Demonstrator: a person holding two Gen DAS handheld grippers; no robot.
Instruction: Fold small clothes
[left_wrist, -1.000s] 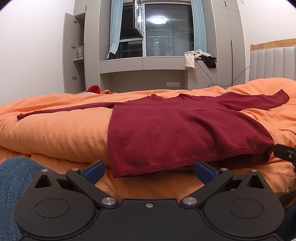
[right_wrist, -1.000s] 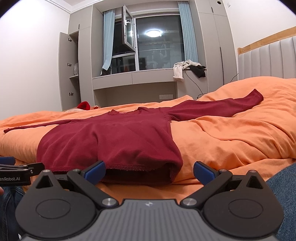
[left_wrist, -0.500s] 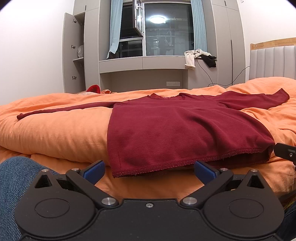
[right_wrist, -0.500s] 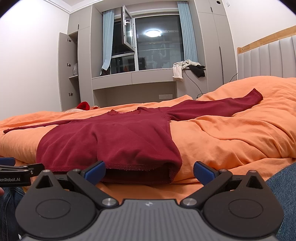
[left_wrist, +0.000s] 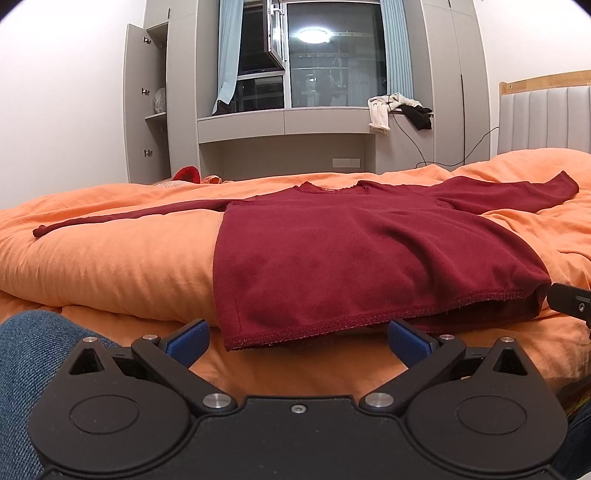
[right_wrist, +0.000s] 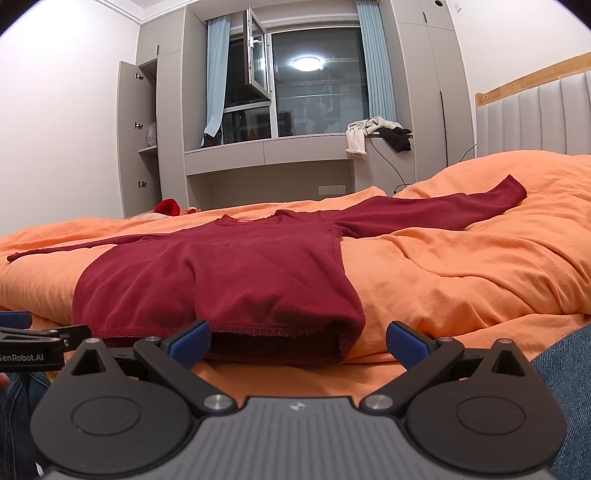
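A dark red long-sleeved top (left_wrist: 354, 258) is lying flat on the orange duvet (left_wrist: 110, 258) of the bed, its sleeves stretching out to either side and its hem facing the person. The left gripper (left_wrist: 298, 341) is hovering just in front of the hem's left corner, its blue-padded fingers (left_wrist: 188, 339) spread wide and gripping nothing. The right gripper (right_wrist: 298, 341) is sitting at the hem's right corner, likewise spread and empty, with the rolled edge of the fabric showing between its fingers (right_wrist: 406, 341). Denim-clad knees (left_wrist: 26, 354) are showing at the frame edges. Pale and black clothes (right_wrist: 369, 136) are draping over the window ledge (right_wrist: 266, 147) beyond the bed.
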